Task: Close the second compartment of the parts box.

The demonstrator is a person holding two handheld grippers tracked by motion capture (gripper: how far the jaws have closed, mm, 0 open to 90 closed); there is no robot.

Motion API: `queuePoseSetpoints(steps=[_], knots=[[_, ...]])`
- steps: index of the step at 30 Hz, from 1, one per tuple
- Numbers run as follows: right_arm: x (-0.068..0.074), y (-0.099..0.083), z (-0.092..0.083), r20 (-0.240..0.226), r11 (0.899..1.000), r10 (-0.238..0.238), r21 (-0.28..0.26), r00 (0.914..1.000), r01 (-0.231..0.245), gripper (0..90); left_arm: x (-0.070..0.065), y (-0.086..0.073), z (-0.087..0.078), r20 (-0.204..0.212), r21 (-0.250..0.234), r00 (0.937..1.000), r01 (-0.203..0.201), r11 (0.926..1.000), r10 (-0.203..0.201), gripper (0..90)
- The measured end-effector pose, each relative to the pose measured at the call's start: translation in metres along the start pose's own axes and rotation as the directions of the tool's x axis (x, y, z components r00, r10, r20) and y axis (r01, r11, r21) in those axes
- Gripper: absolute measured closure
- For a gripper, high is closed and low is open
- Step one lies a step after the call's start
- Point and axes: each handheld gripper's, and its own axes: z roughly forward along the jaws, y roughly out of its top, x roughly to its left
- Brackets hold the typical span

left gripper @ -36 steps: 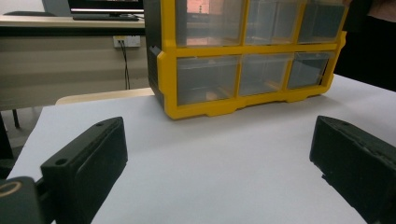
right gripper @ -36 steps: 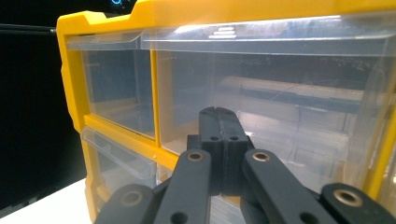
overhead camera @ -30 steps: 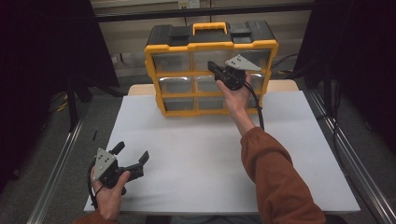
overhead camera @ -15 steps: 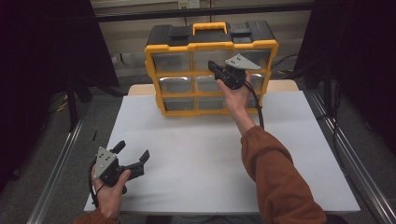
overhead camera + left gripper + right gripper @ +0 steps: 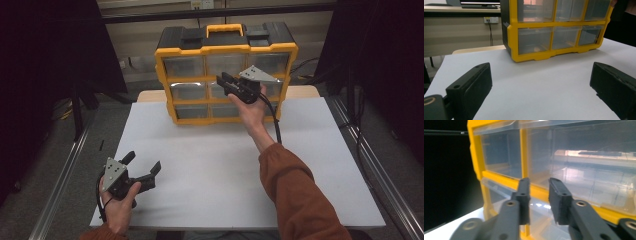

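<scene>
Fingers (image 5: 560, 195) just parted, empty, at organizer (image 5: 226, 47).

A white table top (image 5: 210, 180) sits in a dim room with a grey floor (image 5: 45, 165). 2 metal rails (image 5: 65, 165) run along its left and right sides. Dark curtains (image 5: 45, 55) hang far left and far right. A beige wall (image 5: 461, 37) carries a white socket (image 5: 491, 19).

No text, label, brand, number or sign can be read anywhere: the yellow drawer cabinet (image 5: 226, 75) with its clear drawers bears no legible marking, and neither do the grippers or the white table (image 5: 210, 170).
</scene>
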Motion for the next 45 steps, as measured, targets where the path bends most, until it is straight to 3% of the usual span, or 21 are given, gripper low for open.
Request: queuePoseSetpoints(steps=[3, 5, 7, 13, 14, 21, 24, 29, 31, 38, 39, 42, 45], knots=[[0.002, 0.001, -0.008, -0.008, 1.0, 0.005, -0.008, 1.0, -0.005, 61.9, 0.001, 0.0, -0.002, -0.01, 0.004, 0.9999, 0.002, 1.0, -0.002, 4.2], [0.004, 0.001, -0.016, -0.004, 1.0, 0.016, -0.014, 0.9999, -0.016, 48.0, 0.001, -0.001, -0.001, -0.002, -0.002, 0.9998, 0.018, 0.9998, -0.018, 4.2], [0.006, -0.004, -0.02, -0.006, 0.998, 0.06, -0.018, 0.9982, -0.06, 38.8, 0.001, -0.001, -0.002, -0.007, 0.0, 0.9998, 0.016, 0.9999, -0.016, 4.2], [0.007, -0.015, -0.025, -0.003, 0.998, 0.053, 0.017, 0.9986, -0.053, 24.5, 0.001, -0.001, -0.003, -0.013, 0.004, 0.9999, 0.011, 0.9999, -0.011, 4.2], [0.007, -0.018, -0.029, -0.002, 0.999, 0.04, 0.035, 0.9992, -0.04, 18.6, 0.001, -0.001, -0.004, -0.02, 0.011, 0.9997, 0.012, 0.9999, -0.012, 4.2], [0.006, -0.027, -0.049, 0.012, 0.998, 0.029, 0.061, 0.9995, -0.029, 3.9, 0.002, -0.002, -0.005, -0.021, 0.016, 0.9995, 0.022, 0.9996, -0.021, 4.2], [0.004, -0.031, -0.058, 0.039, 0.998, 0.023, 0.06, 0.999, -0.025, 2.1, 0.002, -0.002, -0.004, -0.015, 0.014, 0.9994, 0.032, 0.9994, -0.032, 4.2], [-0.001, -0.038, -0.075, 0.039, 0.997, 0.05, 0.064, 0.998, -0.052, 2.3, 0.003, -0.002, -0.004, -0.019, 0.023, 0.9997, 0.015, 0.9996, -0.015, 4.2], [-0.002, -0.04, -0.081, 0.071, 0.996, 0.025, 0.083, 0.9971, -0.031, 2.1, 0.002, -0.002, -0.004, -0.031, 0.02, 0.9992, 0.025, 0.9995, -0.025, 4.2], [-0.004, -0.05, -0.104, 0.073, 0.995, 0.043, 0.085, 0.9964, -0.049, 1.1, 0.003, -0.002, -0.004, -0.027, 0.03, 0.9995, 0.016, 0.9994, -0.015, 4.1], [-0.003, -0.051, -0.107, 0.07, 0.995, 0.043, 0.085, 0.9966, -0.049, 1.1, 0.002, -0.003, -0.004, -0.032, 0.02, 0.9986, 0.042, 0.9989, -0.042, 4.1], [-0.001, -0.056, -0.115, 0.067, 0.995, 0.041, 0.083, 0.9969, -0.047, 0.6, 0.002, -0.002, -0.004, -0.02, 0.012, 0.9995, 0.024, 0.9996, -0.024, 4.1], [0.0, -0.06, -0.123, 0.072, 0.995, 0.041, 0.086, 0.9966, -0.047, 0.4, 0.002, -0.002, -0.004, -0.019, 0.011, 0.9993, 0.031, 0.9994, -0.031, 4.2]])
